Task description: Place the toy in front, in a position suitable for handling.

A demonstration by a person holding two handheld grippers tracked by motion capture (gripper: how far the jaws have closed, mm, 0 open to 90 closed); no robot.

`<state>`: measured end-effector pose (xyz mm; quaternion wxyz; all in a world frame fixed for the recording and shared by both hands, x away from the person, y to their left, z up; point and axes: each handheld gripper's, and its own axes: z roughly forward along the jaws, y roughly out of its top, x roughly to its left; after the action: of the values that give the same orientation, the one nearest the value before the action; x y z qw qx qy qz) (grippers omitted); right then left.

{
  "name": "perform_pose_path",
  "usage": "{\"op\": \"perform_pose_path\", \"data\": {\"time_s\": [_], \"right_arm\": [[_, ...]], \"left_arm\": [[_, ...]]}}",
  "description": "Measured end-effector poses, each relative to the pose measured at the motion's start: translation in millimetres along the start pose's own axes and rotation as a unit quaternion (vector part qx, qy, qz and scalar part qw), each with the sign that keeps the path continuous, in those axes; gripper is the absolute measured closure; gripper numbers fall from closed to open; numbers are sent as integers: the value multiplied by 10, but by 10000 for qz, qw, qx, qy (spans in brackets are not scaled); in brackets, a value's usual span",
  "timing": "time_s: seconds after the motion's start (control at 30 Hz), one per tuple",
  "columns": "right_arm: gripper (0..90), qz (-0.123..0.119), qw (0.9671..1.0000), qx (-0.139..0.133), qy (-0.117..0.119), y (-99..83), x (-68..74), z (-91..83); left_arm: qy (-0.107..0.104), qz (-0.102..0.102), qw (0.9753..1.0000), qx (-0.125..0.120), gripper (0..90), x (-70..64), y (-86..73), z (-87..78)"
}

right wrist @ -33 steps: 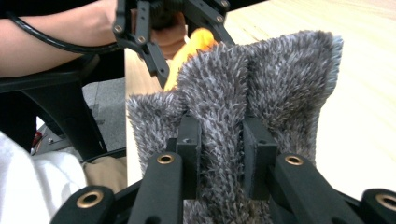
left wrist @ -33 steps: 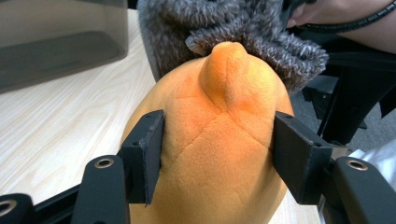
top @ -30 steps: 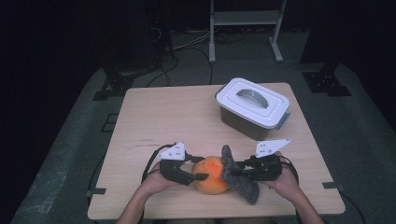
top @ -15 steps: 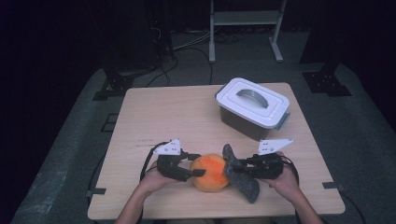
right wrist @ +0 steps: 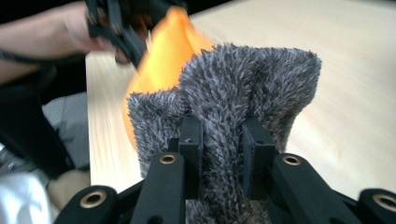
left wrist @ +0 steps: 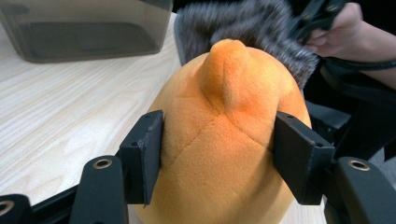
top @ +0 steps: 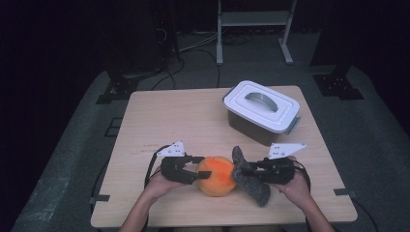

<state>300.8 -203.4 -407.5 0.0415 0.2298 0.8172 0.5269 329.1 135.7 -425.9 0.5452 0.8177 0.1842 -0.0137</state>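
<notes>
Now, from the high view, an orange plush [top: 216,175] with a grey shaggy piece [top: 249,181] lies near the tabletop's [top: 174,121] front edge, midway along it, between the left claw [top: 196,169] and right claw [top: 251,170]; a lidded box [top: 261,111] sits toward the far right corner. Since a second ago both hands have sunk slightly. From the left gripper view, the left claw [left wrist: 217,154] is clamped on the plush's [left wrist: 219,140] round, seamed body. From the right gripper view, the right claw [right wrist: 223,154] pinches the grey piece [right wrist: 233,93].
</notes>
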Motion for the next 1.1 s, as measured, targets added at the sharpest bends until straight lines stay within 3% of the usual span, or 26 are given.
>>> {"op": "perform_pose_path", "data": {"time_s": [0.1, 0.23, 0.37, 0.47, 0.53, 0.6, 0.67, 0.77, 0.9, 0.97, 1.03, 1.1], "right_arm": [[725, -192, 9995, -261, 20, 83, 91, -19], [723, -367, 9992, 114, -135, 15, 103, 84], [724, -242, 9992, 211, -241, -14, 36, 56], [724, -296, 9992, 2, -272, 40, 72, 32], [720, -383, 9990, -59, -217, 78, 117, 57], [717, -457, 9987, 77, -233, 59, 125, 103], [719, -338, 9992, 93, -177, 24, 80, 105], [722, -207, 9988, 239, -375, -24, -7, 60], [724, -156, 9994, -90, -279, 36, 22, 4], [721, -261, 9992, -191, -218, 89, 82, 18], [718, -363, 9991, -49, -214, 81, 104, 64], [717, -323, 9993, 80, -184, 27, 75, 104]], "left_arm": [[77, 38, 9999, 52, 398, -45, 46, 48], [226, 27, 9997, 66, 406, -42, 52, 37], [307, -132, 9994, 14, 406, -24, 50, 22], [271, -98, 9996, -1, 405, -57, 56, 69], [385, -44, 9992, 4, 405, -85, 80, 89], [439, -46, 9990, 9, 404, -79, 88, 89], [464, -111, 9989, -27, 404, -63, 78, 79], [554, -186, 9983, -41, 401, -46, 80, 52], [596, -42, 9982, -19, 398, -101, 100, 101], [641, 6, 9979, -32, 395, -130, 112, 128], [797, -7, 9968, -42, 374, -128, 117, 115], [963, -150, 9952, -112, 340, -113, 122, 88]]}}
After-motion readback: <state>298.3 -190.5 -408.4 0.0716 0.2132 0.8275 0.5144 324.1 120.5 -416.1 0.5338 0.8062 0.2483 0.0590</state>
